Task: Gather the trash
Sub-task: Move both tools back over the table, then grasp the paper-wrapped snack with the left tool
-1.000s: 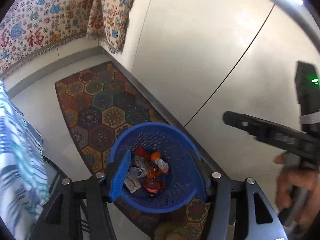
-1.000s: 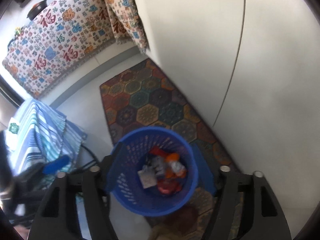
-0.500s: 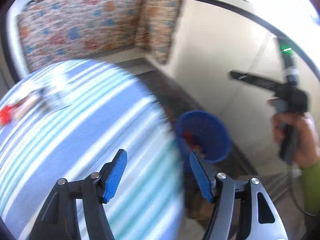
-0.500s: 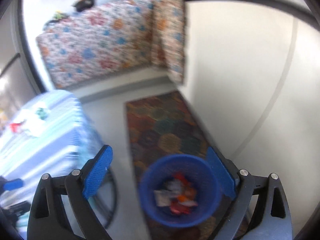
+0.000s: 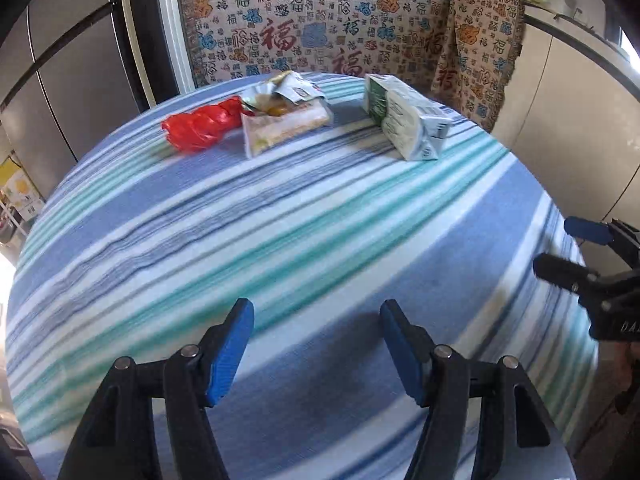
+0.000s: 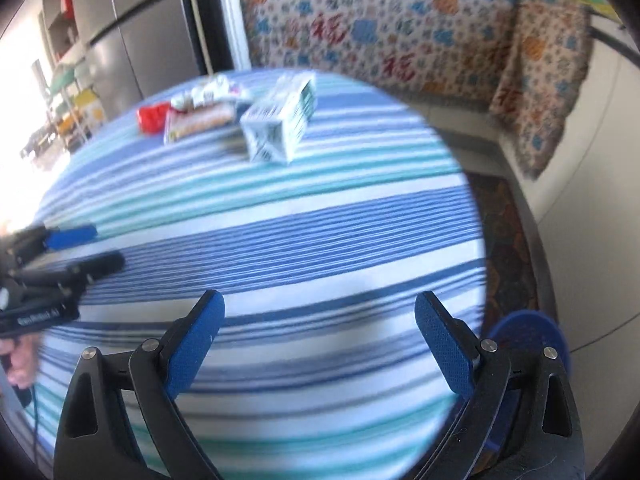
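Note:
On the far side of a round table with a blue and teal striped cloth [image 5: 304, 224] lie a crumpled red wrapper [image 5: 200, 126], a flat snack packet [image 5: 284, 128], torn silvery wrappers [image 5: 280, 90] and a white and green carton [image 5: 404, 120]. The carton [image 6: 280, 124] and the wrappers [image 6: 192, 116] also show in the right wrist view. My left gripper [image 5: 316, 344] is open and empty over the near part of the table. My right gripper [image 6: 320, 344] is open and empty over the table's right side. The blue trash basket [image 6: 528, 336] stands on the floor at the lower right.
A patterned cloth with red characters [image 5: 320, 20] hangs behind the table. White cabinet fronts [image 5: 568, 128] run along the right. A patterned rug [image 6: 508, 240] lies on the floor by the basket. Grey cabinet doors [image 5: 60, 92] stand at the left.
Both grippers have swung up and away from above the blue basket to over the striped table. The trash on the table has come into view. Both stay open.

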Tool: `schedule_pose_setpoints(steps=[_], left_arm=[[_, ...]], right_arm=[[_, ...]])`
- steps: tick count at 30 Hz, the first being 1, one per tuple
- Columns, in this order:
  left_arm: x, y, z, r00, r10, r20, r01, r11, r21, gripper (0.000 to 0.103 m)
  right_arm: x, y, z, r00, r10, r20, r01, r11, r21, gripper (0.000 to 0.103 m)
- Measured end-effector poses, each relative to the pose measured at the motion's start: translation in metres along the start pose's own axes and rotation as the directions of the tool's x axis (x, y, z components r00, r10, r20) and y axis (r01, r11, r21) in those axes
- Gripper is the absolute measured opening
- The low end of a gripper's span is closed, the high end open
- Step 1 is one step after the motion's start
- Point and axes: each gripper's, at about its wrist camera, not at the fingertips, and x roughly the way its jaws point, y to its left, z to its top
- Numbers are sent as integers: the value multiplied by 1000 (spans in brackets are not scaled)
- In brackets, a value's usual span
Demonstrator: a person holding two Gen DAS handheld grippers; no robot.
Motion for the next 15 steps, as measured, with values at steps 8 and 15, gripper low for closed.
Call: schedule_pose_setpoints(steps=[8,15], left_arm=[[34,24,38,1000,-9,10,8,1000,12,92],[71,49,90,999,-27,21,26,999,29,94]], right_arm=[[25,29,12,1000,-19,-24,18,999,-39,102],[32,29,17,1000,-17,-8,17,998,-53,103]])
